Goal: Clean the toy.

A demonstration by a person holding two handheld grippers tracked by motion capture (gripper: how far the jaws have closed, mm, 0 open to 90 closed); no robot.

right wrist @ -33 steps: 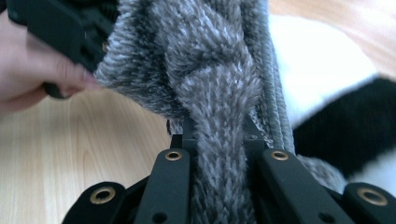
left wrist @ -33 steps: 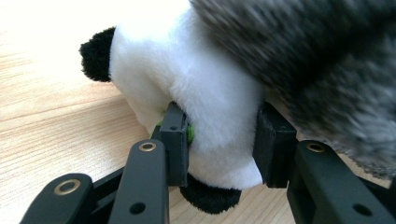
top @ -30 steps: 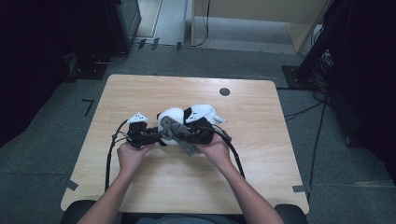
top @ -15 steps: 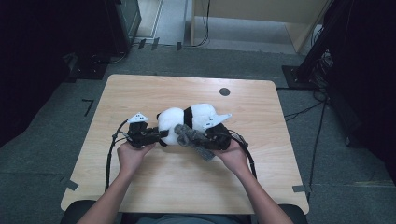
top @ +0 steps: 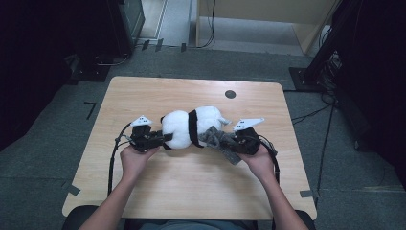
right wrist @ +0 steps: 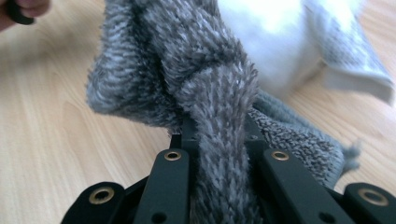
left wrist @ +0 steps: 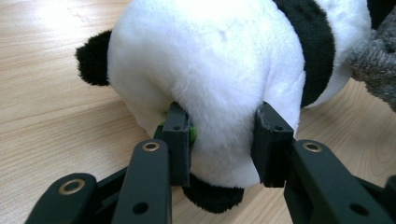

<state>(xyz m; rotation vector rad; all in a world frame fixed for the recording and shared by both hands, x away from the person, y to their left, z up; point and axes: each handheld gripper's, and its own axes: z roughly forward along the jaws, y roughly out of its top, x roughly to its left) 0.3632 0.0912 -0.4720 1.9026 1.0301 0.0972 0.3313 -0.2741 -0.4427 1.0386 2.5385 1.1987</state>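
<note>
1. Between the two grippers, a plush panda point(top: 189, 128) lay on its side on the wooden table point(top: 191, 191), long axis running straight from one gripper to the other.
2. Left gripper point(top: 160, 139) was clamped on the panda's white rump, pads point(left wrist: 177, 135) sunk into the fur just ahead of them.
3. Right gripper point(top: 229, 142) was pinched tight on a grey knitted scarf point(right wrist: 205, 93), which bunched up ahead of its jaws toward the panda's neck.
4. My read: the scarf ran from the right gripper back to the panda, so any pull along that axis fell to the right hand, the left merely anchoring.
</note>
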